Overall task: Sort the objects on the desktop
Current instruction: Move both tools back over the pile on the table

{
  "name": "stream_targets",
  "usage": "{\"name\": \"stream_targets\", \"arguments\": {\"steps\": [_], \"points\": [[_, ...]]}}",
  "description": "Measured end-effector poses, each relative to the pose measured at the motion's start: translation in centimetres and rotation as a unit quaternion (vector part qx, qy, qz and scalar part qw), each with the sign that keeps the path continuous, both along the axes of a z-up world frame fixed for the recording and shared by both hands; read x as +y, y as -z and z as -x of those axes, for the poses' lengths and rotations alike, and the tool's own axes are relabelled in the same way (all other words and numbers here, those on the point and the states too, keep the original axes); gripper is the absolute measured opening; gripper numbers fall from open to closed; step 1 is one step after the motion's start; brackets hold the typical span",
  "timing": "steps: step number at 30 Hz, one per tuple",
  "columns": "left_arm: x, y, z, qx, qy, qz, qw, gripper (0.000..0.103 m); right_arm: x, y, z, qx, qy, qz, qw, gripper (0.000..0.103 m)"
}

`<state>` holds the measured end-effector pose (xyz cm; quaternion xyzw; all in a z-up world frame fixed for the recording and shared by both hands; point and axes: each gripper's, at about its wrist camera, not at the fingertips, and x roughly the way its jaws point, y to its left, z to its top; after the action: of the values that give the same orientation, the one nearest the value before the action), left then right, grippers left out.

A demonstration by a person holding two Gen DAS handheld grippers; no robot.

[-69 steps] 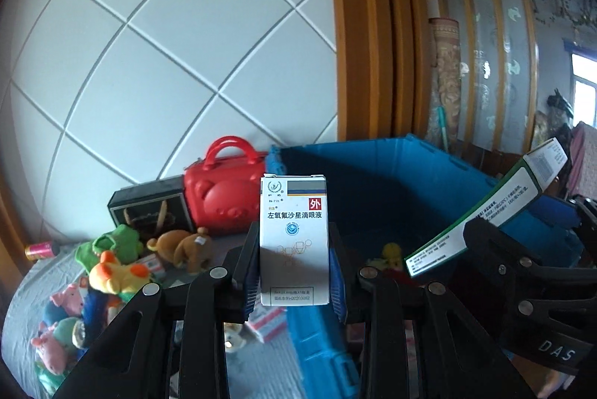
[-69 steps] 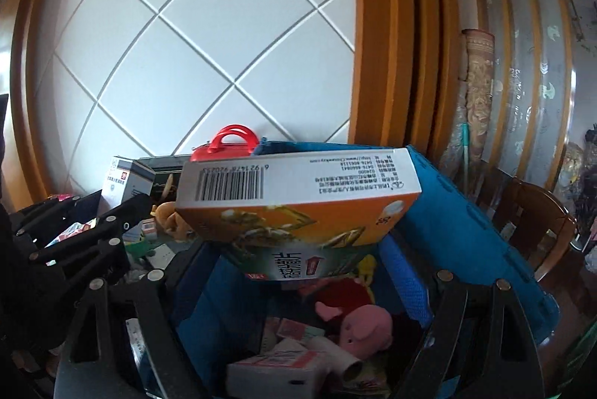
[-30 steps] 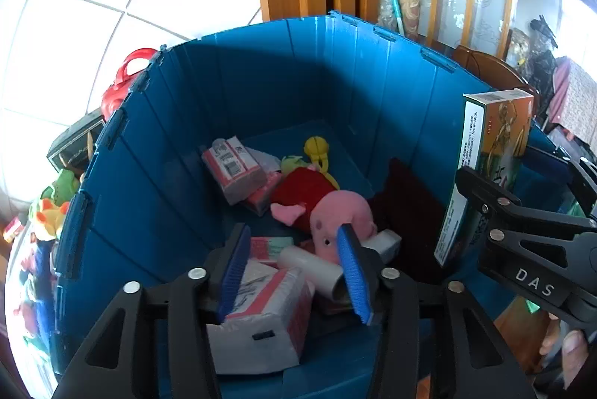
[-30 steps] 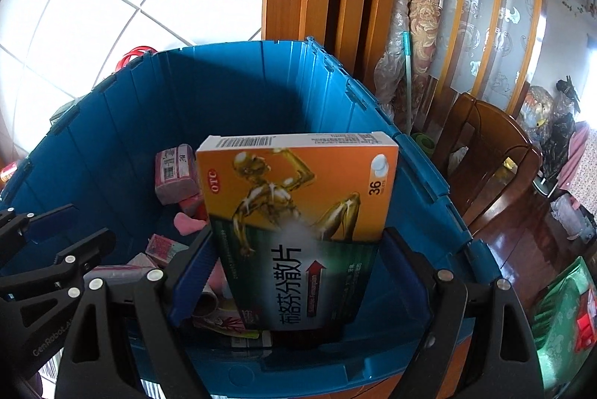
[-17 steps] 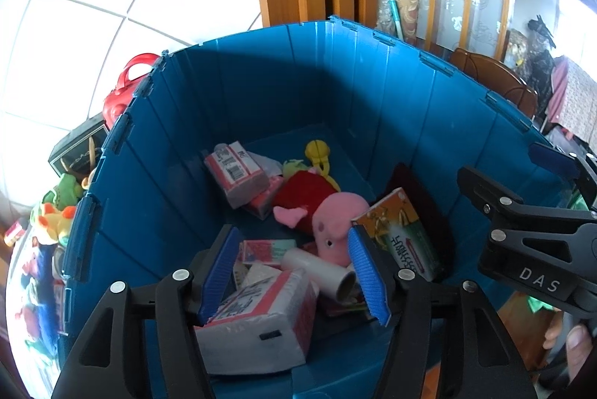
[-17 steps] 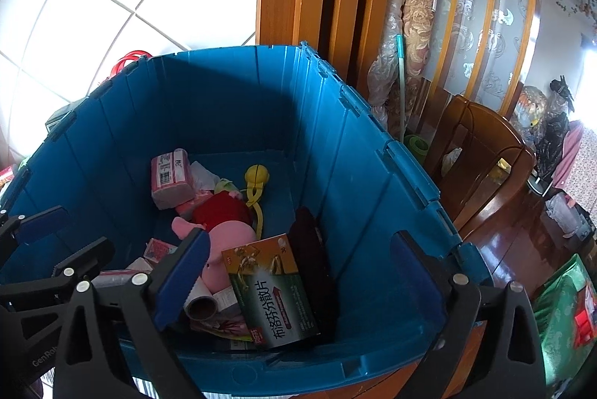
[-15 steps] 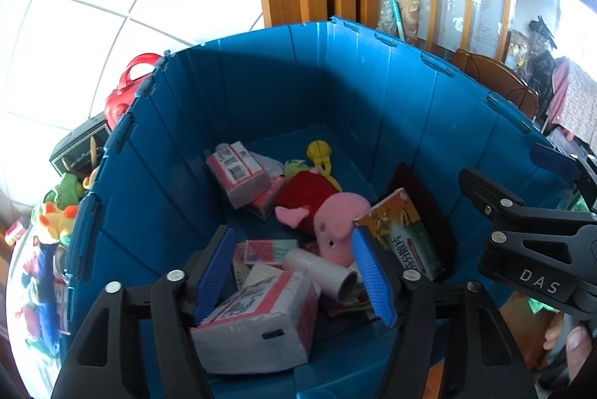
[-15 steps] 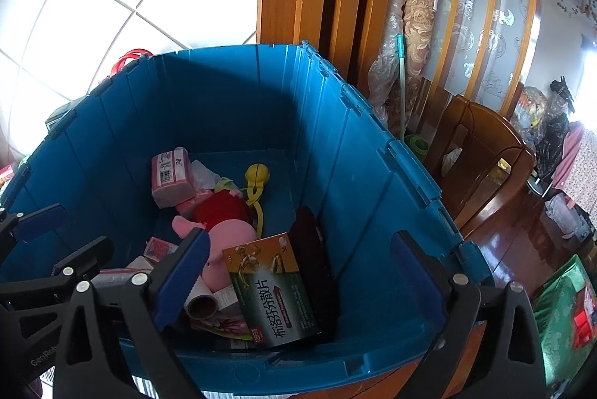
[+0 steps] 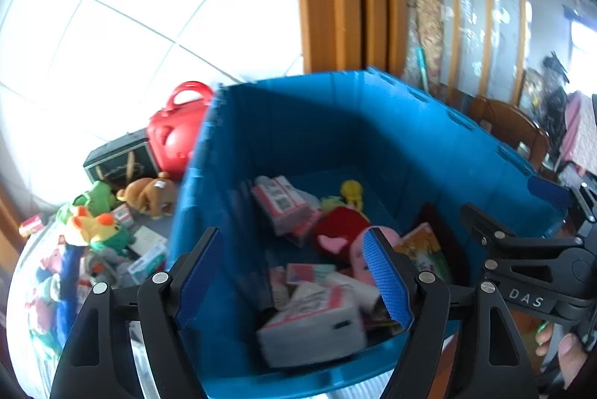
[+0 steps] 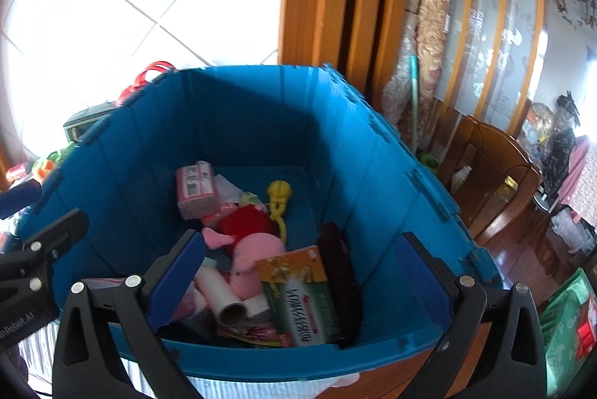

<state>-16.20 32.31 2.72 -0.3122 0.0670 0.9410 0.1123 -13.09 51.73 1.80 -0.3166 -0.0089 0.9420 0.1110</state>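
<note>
Blue plastic crate fills the left wrist view, standing on the counter. The left tongs gape wide with nothing between their blue pads; one pad sits outside the crate's left wall, the other over its inside. Inside lie a pink pig plush toy, a white-and-pink box and an orange-and-green medicine box. Left of the crate, a red plastic case and a green-and-orange plush toy rest on the counter.

From the right wrist view, the right tongs also stand spread and empty above the crate. Below them the medicine box lies flat against the near wall, touching the pig plush and a cardboard tube.
</note>
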Motion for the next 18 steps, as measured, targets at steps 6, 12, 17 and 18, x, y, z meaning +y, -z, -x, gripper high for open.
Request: {"name": "stream_targets", "arguments": {"steps": [6,12,17,18], "points": [[-4.4,-0.7,-0.2,0.015,-0.038,-0.006,0.9991,0.08,-4.5,-1.1,0.7,0.02,-0.043,0.002,0.999,0.103],[-10.9,-0.4,0.5,0.007,-0.086,-0.011,0.9962,0.08,-11.0,-2.1,2.4,0.029,-0.098,-0.011,0.995,0.103],[-16.6,-0.1,0.6,0.004,-0.124,-0.017,0.9921,0.08,-17.4,-2.6,3.8,0.032,-0.144,-0.023,0.989,0.103],[-17.7,0.0,0.6,0.003,-0.131,-0.018,0.9912,0.08,-18.4,-2.6,4.0,0.032,-0.15,-0.024,0.988,0.103]]}}
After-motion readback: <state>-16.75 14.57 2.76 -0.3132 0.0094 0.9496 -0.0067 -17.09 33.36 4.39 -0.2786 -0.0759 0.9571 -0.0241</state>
